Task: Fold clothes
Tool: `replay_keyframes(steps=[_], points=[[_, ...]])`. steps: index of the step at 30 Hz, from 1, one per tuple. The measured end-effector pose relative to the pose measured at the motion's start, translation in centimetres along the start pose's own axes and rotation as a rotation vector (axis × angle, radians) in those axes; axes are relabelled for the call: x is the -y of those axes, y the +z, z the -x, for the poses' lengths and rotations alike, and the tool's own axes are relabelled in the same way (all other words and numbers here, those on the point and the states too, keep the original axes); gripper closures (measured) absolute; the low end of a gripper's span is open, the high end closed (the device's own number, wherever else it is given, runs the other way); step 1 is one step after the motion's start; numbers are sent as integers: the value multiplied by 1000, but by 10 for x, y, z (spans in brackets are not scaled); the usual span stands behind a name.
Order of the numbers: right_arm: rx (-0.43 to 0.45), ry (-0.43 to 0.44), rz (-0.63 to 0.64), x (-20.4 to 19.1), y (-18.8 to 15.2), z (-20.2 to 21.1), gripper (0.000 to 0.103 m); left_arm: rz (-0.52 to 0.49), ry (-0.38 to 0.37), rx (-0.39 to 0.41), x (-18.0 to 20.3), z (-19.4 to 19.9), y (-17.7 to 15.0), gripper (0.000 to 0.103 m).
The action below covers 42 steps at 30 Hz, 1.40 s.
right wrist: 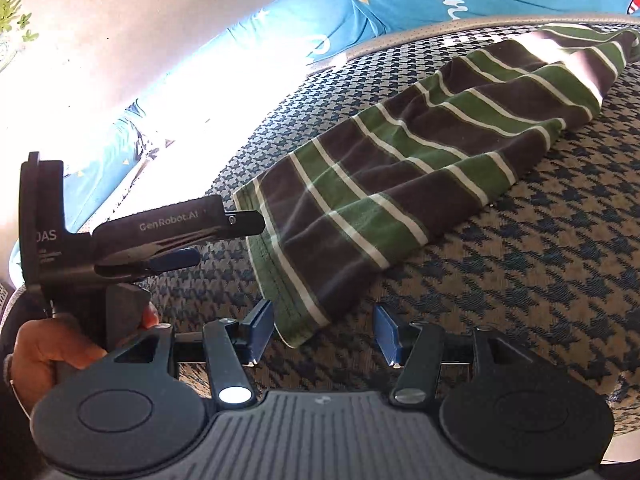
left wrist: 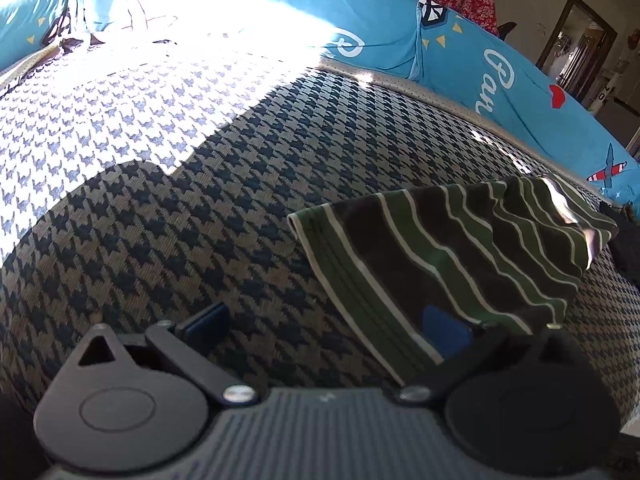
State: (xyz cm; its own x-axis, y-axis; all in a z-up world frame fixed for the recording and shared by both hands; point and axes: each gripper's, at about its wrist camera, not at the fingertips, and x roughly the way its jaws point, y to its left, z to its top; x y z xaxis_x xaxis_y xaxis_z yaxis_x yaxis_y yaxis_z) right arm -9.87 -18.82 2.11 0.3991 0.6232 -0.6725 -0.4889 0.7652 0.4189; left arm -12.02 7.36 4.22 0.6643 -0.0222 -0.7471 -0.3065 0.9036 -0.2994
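striped garment (right wrist: pixel 400 168) mid-frame on houndstooth bed (right wrist: pixel 540 260), right gripper (right wrist: pixel 324 334) jaws apart around its hem corner, left gripper (left wrist: pixel 328 320) spread wide, empty

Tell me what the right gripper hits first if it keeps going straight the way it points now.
Most likely the green hem corner of the striped garment, lying just ahead of the right gripper; its open jaws hold nothing. Depth is unclear; it may meet the houndstooth cover first.

Both wrist views down on striped garment (left wrist: pixel 448 256)
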Motion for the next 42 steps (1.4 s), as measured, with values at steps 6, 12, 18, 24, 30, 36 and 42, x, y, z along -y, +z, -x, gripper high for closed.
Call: replay_keyframes(steps=[6, 12, 18, 24, 30, 36, 42], points=[[30, 4, -9, -7, 0, -8, 51, 44, -87, -14, -11, 3, 1, 0], [35, 0, -51, -9, 2, -17, 69, 65, -154, -38, -12, 1, 1, 0], [48, 10, -139, 0, 7, -19, 95, 89, -208, -63, -14, -1, 0, 0], [102, 86, -218, 7, 16, -6, 95, 169, -298, -112, -14, -8, 2, 0], [117, 139, -293, 15, 20, 0, 95, 255, -369, -150, -10, -23, 5, 0], [140, 178, -344, 21, 24, 7, 95, 302, -385, -158, -4, -35, 11, 0], [147, 201, -378, 26, 25, 11, 95, 330, -397, -160, 7, -54, 19, 0]])
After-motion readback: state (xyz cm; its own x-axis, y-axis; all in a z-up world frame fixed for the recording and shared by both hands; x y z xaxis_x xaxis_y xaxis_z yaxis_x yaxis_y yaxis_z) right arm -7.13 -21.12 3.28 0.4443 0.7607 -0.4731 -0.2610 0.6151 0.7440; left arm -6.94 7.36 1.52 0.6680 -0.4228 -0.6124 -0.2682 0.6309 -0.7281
